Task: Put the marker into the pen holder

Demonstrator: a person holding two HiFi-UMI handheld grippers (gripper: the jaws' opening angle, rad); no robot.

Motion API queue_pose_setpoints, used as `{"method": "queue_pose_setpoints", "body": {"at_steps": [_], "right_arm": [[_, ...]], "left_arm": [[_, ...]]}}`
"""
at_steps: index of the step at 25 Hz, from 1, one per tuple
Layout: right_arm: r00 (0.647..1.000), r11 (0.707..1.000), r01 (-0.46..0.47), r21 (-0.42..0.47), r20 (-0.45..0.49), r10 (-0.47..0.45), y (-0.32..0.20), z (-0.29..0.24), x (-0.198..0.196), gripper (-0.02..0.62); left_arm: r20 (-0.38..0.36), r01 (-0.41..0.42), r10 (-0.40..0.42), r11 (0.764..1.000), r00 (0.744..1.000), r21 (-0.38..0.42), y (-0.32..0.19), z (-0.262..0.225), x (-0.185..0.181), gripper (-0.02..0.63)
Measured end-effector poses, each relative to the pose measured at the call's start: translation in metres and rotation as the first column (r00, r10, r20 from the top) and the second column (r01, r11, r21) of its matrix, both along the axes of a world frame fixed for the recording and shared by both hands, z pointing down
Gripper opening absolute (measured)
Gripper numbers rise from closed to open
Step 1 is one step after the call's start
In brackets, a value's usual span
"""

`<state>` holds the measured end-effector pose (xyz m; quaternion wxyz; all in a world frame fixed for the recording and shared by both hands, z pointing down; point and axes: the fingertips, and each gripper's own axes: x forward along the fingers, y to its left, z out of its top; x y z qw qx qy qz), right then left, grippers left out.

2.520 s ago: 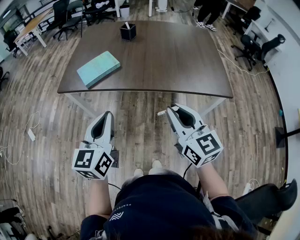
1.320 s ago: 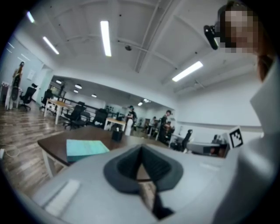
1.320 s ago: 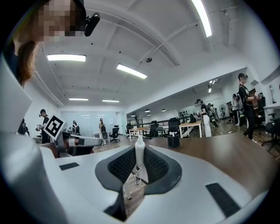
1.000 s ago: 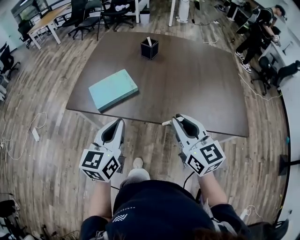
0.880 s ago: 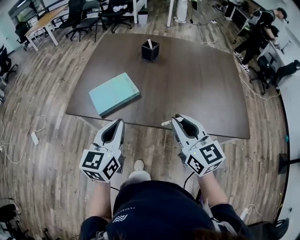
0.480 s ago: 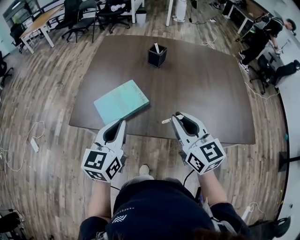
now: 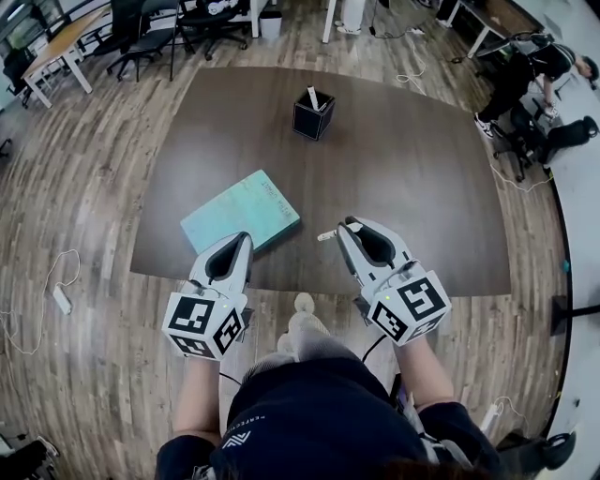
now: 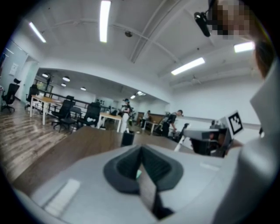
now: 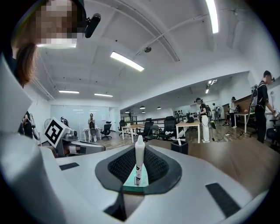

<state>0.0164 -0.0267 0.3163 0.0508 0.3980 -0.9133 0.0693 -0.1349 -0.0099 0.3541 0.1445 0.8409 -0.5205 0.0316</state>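
A white marker [image 7: 326, 234] sticks out sideways from the tips of my right gripper [image 7: 345, 225], which is shut on it. In the right gripper view the marker [image 9: 139, 159] stands upright between the jaws. The black square pen holder [image 7: 313, 115] sits at the far middle of the dark table [image 7: 422, 187] with one white pen in it; it shows small in the right gripper view [image 9: 180, 146] and the left gripper view [image 8: 127, 138]. My left gripper [image 7: 246, 239] hovers over the table's near edge, shut with nothing in it.
A teal book [image 7: 241, 211] lies on the table just ahead of the left gripper. Office chairs [image 7: 141, 28] and desks stand beyond the table. A person [image 7: 525, 70] is at the far right. Cables [image 7: 56, 281] trail on the wooden floor.
The person has walked up to the table. Both grippers now reach over its near edge, and the pen holder and the book look closer. The marker stays in the right gripper.
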Motion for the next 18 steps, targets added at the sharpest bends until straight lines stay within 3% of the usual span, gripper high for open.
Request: {"method": "queue_pose_setpoints", "body": {"at_steps": [18], "right_arm": [[0.998, 0.999, 0.040, 0.035, 0.038, -0.041, -0.139, -0.017, 0.015, 0.051]], "left_arm": [[0.042, 0.027, -0.027, 1.000, 0.999, -0.008, -0.129, -0.008, 0.027, 0.008]]}}
